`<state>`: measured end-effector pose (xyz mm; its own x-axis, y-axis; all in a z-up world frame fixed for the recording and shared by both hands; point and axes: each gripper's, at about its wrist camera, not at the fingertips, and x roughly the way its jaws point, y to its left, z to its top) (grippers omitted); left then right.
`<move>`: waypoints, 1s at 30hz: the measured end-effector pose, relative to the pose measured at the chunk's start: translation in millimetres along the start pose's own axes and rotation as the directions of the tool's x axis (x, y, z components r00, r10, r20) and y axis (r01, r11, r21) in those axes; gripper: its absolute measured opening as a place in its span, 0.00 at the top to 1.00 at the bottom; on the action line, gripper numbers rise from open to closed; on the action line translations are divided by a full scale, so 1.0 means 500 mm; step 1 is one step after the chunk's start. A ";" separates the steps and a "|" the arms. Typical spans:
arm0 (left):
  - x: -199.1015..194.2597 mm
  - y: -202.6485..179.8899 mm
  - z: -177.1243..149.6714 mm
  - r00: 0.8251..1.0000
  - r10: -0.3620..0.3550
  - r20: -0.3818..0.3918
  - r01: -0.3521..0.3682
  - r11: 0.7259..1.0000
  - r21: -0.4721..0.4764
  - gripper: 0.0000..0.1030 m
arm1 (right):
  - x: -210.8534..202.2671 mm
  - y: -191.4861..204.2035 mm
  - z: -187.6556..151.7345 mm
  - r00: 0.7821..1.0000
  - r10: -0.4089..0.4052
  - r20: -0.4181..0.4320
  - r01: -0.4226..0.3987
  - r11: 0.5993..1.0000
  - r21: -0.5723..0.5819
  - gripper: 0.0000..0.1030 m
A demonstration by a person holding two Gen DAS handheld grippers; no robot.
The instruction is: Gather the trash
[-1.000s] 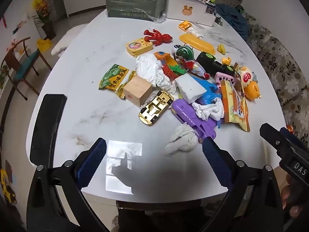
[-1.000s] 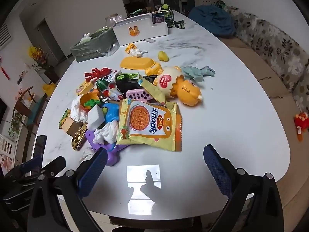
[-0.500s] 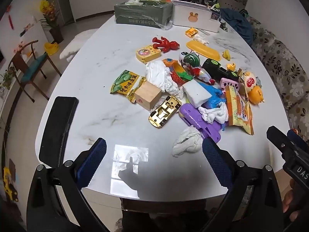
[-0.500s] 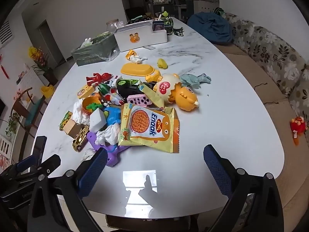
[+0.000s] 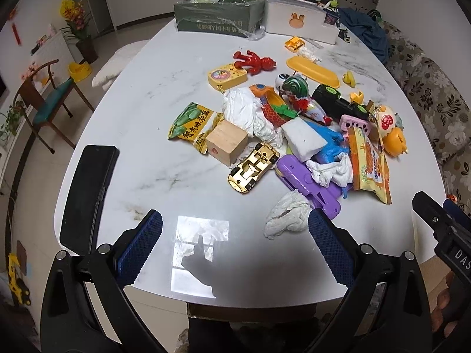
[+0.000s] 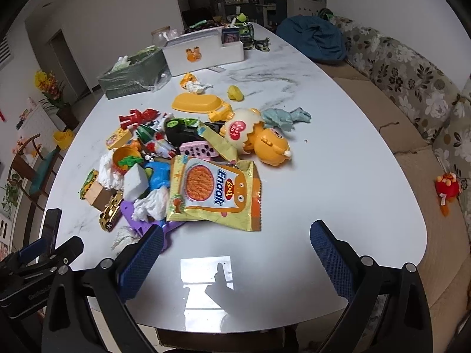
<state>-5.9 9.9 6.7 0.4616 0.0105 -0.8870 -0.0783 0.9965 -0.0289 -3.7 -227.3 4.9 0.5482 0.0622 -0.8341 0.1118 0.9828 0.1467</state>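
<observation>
From the left wrist view, the left tongs (image 5: 232,247) have pulled back and up a little since a second ago, so more of the white bench (image 5: 141,123) shows. They are spread wide and hold nothing. A crumpled white tissue (image 5: 287,216) lies just in front of the right finger, next to a purple toy (image 5: 309,186).

From the right wrist view, the right tongs (image 6: 235,253) have lifted back too. They are also spread wide with nothing in them. The yellow snack bag (image 6: 213,191) lies near, on the toy pile.

No trash is picked up yet. The tissue looks like the easiest first grab.
</observation>
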 end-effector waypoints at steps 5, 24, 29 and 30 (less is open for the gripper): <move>0.011 0.002 0.004 1.000 -0.001 -0.015 0.001 1.000 0.000 0.06 | 0.015 -0.009 0.004 1.000 0.013 -0.022 -0.012 1.000 0.022 0.05; 0.020 0.011 0.003 0.999 0.046 -0.016 -0.046 0.999 -0.004 0.06 | 0.018 0.001 0.002 1.000 -0.002 -0.017 0.002 1.000 -0.014 0.05; 0.022 0.011 0.001 0.998 0.060 -0.019 -0.060 0.998 -0.006 0.06 | 0.021 0.006 0.000 1.000 -0.003 -0.022 0.003 1.000 -0.027 0.05; 0.022 0.012 0.000 0.998 0.062 -0.019 -0.063 0.998 -0.006 0.06 | 0.021 0.007 0.000 1.000 -0.004 -0.021 0.003 1.000 -0.029 0.05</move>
<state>-1.0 15.8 -3.2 0.4393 0.0712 -0.8955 -0.1121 0.9934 0.0240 2.6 -223.2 -3.1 0.5300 0.0623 -0.8457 0.0893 0.9877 0.1287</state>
